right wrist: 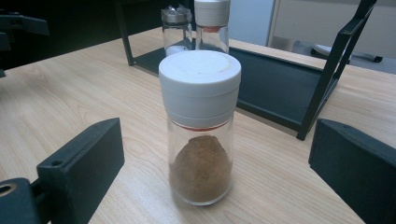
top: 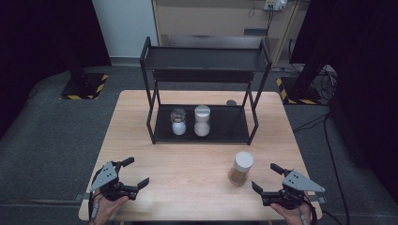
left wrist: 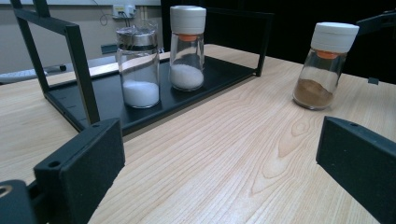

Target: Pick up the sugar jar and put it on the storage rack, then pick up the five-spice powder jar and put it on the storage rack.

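The right gripper (right wrist: 212,179) has its jaws spread wide, and a glass jar of brown powder (right wrist: 201,158) with a white cap stands upright on the wooden table (right wrist: 93,93) just ahead, centred between them and touching neither. Farther ahead sits a black rack (right wrist: 275,84), holding a metal-topped shaker (right wrist: 176,28) and a white-capped jar (right wrist: 212,23) side by side.

The near half of the table (top: 155,197) lies bare between the rack (top: 151,117) and the near edge, wide enough for a gripper to cross, broken only by the brown-powder jar (top: 241,168), which stands upright toward the near right corner, well apart from the rack. On the rack's lower shelf, two jars (top: 179,122) (top: 202,120) stand just beside each other left of centre, leaving its right part free. Black corner posts and the upper shelf bound that opening.
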A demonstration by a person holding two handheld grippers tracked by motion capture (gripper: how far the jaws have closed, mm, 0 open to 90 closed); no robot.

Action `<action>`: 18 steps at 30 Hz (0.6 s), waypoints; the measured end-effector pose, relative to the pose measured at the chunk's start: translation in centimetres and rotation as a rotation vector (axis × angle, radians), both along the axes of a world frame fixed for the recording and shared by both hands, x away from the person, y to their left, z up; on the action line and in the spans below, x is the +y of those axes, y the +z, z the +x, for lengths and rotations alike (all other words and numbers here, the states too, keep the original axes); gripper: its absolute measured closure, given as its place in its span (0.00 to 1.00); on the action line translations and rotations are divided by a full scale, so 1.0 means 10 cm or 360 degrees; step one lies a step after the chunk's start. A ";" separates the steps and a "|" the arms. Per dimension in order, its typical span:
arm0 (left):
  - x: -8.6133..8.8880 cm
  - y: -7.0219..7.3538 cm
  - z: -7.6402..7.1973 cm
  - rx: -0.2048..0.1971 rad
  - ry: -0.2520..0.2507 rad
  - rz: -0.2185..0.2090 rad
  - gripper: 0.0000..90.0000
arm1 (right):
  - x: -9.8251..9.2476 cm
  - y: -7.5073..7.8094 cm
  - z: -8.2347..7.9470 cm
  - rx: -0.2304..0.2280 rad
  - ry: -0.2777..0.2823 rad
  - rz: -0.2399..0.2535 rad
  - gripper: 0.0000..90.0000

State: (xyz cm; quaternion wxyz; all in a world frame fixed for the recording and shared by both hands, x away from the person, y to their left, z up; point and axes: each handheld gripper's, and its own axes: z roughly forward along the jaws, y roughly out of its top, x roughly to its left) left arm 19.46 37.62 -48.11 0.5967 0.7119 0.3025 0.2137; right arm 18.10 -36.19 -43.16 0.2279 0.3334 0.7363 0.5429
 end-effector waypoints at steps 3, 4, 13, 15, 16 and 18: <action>0.00 0.00 -0.01 0.0005 0.0006 -0.0007 0.00 | 0.00 -0.01 0.01 0.0008 -0.0005 0.0010 0.04; 0.01 0.00 -0.01 0.0007 0.0009 -0.0009 0.00 | 0.00 -0.01 0.01 0.0013 -0.0008 0.0012 0.04; 0.00 0.00 -0.01 0.0002 0.0003 -0.0005 0.00 | -0.01 -0.01 0.01 0.0017 -0.0009 0.0021 0.04; 0.00 0.00 0.00 -0.0002 0.0000 -0.0008 0.00 | -0.01 -0.01 0.00 0.0008 -0.0005 0.0018 0.04; 0.00 0.00 0.00 -0.0003 -0.0002 -0.0008 0.00 | -0.01 -0.01 0.00 0.0005 -0.0003 0.0018 0.04; 0.00 0.00 0.00 -0.0003 -0.0007 -0.0005 0.00 | -0.01 0.00 -0.02 -0.0003 -0.0007 0.0021 0.04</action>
